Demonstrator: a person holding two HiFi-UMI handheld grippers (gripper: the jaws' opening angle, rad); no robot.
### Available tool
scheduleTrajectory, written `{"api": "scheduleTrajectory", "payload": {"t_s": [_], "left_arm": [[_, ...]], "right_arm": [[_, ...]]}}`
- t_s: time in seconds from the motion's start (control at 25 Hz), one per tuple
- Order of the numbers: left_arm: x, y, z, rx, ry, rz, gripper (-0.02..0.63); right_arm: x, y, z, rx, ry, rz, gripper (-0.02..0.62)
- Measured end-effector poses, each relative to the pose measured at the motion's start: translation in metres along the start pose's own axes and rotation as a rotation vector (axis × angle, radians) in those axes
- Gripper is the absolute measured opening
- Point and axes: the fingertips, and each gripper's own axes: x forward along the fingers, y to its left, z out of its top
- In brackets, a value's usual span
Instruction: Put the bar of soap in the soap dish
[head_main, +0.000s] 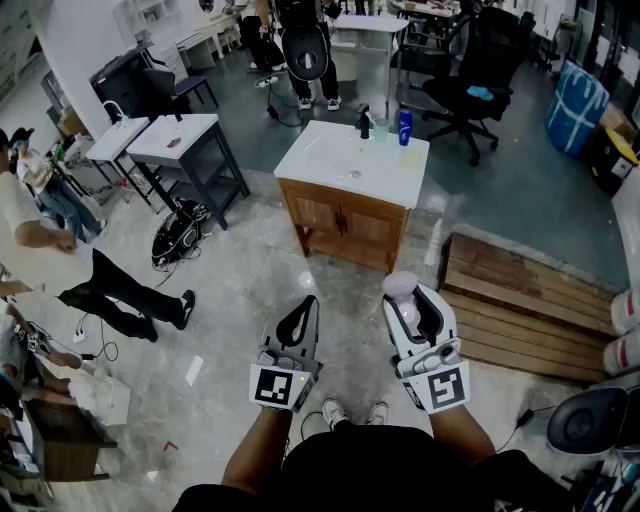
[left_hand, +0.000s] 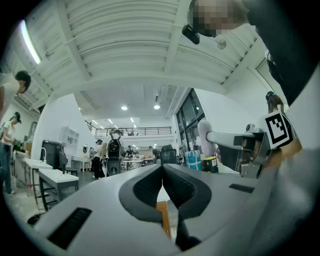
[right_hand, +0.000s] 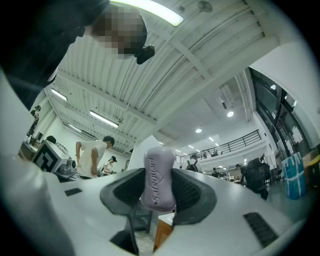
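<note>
A lilac bar of soap (right_hand: 159, 182) stands on edge between the pads of my right gripper (right_hand: 160, 167), which is shut on it and tilted upward. In the head view the soap (head_main: 400, 287) pokes out of the right gripper (head_main: 407, 297) at waist height, over the floor. My left gripper (head_main: 303, 310) hangs beside it with its jaws together and nothing in them; its tips (left_hand: 162, 169) meet. The soap (left_hand: 204, 131) also shows from the left gripper view. The white-topped wooden washstand (head_main: 345, 170) stands ahead. I cannot make out a soap dish on it.
A black tap (head_main: 365, 122) and a blue bottle (head_main: 404, 127) stand at the washstand's back edge. A wooden pallet (head_main: 520, 300) lies right of it. Grey tables (head_main: 180, 140) and a bending person (head_main: 60, 260) are at the left; an office chair (head_main: 470, 80) is behind.
</note>
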Motion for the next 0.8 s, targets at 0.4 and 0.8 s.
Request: {"api": "scheduleTrajectory", "payload": {"t_s": [0.4,0.8], "left_arm": [[0.004,0.014,-0.01,0.003,0.014,0.005,0.02],[0.005,0.045,-0.014,0.017,0.007,-0.009,0.02]], "right_arm": [[0.01,-0.003,-0.016,0.0,0.014,-0.025,0.183],[0.032,-0.001,-0.02,-0.023,-0.014,-0.093,0.184]]}}
